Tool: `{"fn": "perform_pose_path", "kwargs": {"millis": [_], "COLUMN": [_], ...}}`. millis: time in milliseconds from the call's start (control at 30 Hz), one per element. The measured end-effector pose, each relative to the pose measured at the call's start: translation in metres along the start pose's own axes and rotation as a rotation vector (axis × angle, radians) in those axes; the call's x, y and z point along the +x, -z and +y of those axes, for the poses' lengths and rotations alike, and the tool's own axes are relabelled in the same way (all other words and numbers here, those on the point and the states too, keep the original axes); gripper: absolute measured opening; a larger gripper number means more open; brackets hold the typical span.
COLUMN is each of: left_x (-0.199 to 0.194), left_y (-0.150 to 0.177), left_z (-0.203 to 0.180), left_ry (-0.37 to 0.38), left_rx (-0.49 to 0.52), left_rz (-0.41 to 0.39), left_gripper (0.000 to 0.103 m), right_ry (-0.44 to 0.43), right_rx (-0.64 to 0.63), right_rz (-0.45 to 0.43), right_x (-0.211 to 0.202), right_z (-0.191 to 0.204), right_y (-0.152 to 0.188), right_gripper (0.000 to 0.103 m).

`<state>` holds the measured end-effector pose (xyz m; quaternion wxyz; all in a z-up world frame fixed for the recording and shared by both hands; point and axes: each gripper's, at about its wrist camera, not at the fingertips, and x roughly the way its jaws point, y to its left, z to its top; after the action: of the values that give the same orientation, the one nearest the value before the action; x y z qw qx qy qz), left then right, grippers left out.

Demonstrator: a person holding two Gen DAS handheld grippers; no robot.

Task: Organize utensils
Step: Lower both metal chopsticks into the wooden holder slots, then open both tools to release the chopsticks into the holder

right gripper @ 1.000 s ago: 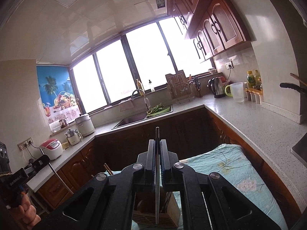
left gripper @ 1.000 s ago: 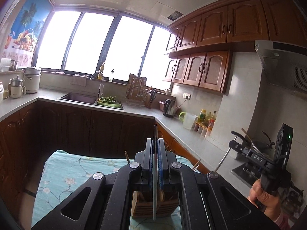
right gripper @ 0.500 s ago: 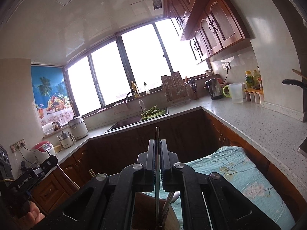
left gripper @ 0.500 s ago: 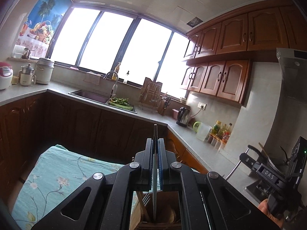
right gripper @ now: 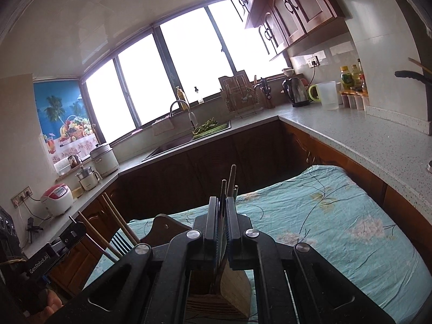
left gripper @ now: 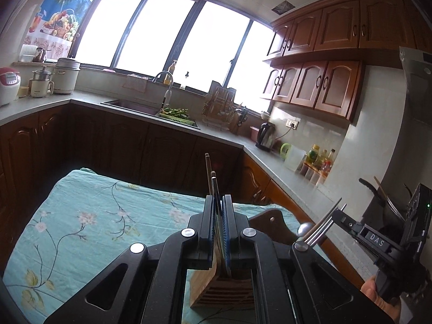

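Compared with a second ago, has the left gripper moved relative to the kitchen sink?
Yes. In the left wrist view the left gripper has swung left: the steel sink sits further right.

A kettle [left gripper: 266,136] and rice cooker [left gripper: 8,85] stand on the countertop [left gripper: 224,135].
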<state>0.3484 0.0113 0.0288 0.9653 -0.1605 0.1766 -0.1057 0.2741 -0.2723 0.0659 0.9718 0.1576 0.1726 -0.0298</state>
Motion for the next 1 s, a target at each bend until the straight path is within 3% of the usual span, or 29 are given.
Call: {"fn": "perform_pose_path", "kwargs": {"millis": [300, 633, 833, 900, 1000], "left_x": [-0.009, -0.009, -0.008, -0.01, -0.019], "left_y": [-0.024, -0.027, -0.028, -0.029, -0.031], "left_z": [0.013, 0.017, 0.018, 0.018, 0.022], "left_ry": [0.002, 0.003, 0.0, -0.01, -0.021], "left_rx": [0.021, 0.02, 0.007, -0.004, -0.022], "left_rz": [0.039, 0.05, 0.069, 0.064, 0.044], "left_gripper": [0.004, 0.004, 0.005, 0.023, 0.038], "right_ry": [0.012, 0.002, -0.013, -0.01, -0.012], "right_rx": [-0.015, -0.002, 0.019, 0.025, 0.037], "right_rz": [0.021, 0.041, 0.052, 0.051, 0.041], "right_x": [0.0, 0.005, 0.004, 0.002, -0.003], "right_z": [0.002, 0.0, -0.006, -0.007, -0.01], "right_y": [0.0, -0.001, -0.004, -0.004, -0.003], "right_gripper": [0.005, 0.006, 0.012, 0.022, 0.044]}}
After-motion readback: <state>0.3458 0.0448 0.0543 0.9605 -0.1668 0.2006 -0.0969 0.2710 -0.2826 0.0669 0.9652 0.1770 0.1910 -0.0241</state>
